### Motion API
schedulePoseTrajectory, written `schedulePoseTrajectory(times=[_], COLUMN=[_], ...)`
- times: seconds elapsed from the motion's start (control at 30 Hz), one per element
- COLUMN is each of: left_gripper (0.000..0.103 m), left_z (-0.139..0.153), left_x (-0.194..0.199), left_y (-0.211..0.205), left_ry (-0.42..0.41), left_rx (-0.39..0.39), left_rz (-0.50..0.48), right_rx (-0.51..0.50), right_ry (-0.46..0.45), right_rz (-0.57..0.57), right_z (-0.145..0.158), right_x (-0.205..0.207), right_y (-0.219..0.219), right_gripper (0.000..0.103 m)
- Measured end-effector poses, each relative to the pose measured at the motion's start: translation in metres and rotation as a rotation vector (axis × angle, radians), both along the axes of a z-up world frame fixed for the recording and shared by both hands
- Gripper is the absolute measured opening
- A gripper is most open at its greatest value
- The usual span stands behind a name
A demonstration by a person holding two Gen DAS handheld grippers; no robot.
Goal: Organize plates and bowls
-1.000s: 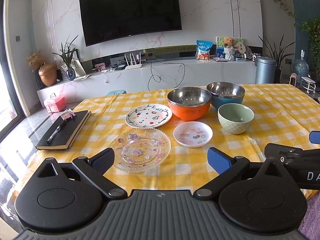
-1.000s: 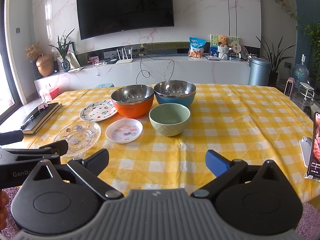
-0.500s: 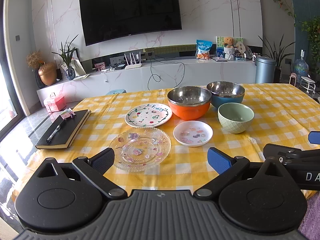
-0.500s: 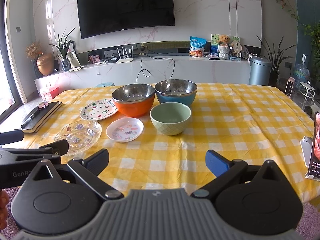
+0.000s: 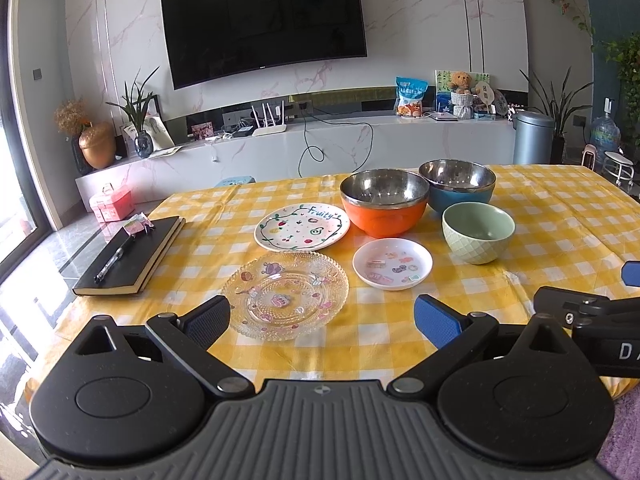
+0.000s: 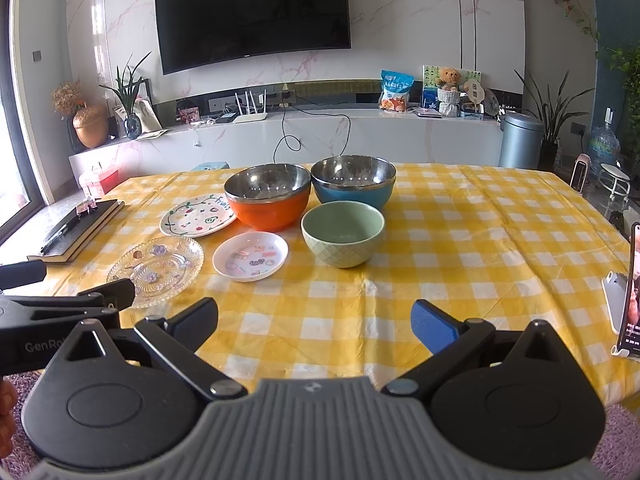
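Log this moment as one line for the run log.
left gripper open, empty | right gripper open, empty | plates, bowls untouched on table

At frame centre, the clear cut-glass plate (image 5: 285, 295) has a ridged, glittering rim. The orange bowl (image 5: 384, 208) and blue bowl (image 5: 458, 187) have shiny metal linings. The pale green ceramic bowl (image 5: 478, 238) shows a quilted, satin outside. The yellow checked tablecloth (image 5: 560, 224) looks creased.
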State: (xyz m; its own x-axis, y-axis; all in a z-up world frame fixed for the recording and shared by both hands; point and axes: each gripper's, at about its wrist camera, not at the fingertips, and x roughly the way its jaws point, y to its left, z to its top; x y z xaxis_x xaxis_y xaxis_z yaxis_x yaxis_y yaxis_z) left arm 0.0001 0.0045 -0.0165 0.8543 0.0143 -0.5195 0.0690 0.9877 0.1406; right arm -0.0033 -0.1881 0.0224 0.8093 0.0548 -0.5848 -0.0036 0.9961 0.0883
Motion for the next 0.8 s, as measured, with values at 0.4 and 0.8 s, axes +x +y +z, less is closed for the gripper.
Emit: schedulePoseTrajectory(times=[0.4,0.8], left_gripper=[0.079,0.065], left_z=[0.012,-0.011], left_x=[0.024,0.059], left_y=[0.052,0.090], left_ry=[0.002,0.011], left_rx=[-0.087,-0.111], left_rz=[0.011,0.085], right_rx=[0.032,-0.022], right_ry=[-0.056,-0.065], right_rz=[0.049,0.146], right_z=[0.000,-0.025], right_x=[0.019,0.063], right_y=[0.007,0.050], right_gripper=[0.101,0.100])
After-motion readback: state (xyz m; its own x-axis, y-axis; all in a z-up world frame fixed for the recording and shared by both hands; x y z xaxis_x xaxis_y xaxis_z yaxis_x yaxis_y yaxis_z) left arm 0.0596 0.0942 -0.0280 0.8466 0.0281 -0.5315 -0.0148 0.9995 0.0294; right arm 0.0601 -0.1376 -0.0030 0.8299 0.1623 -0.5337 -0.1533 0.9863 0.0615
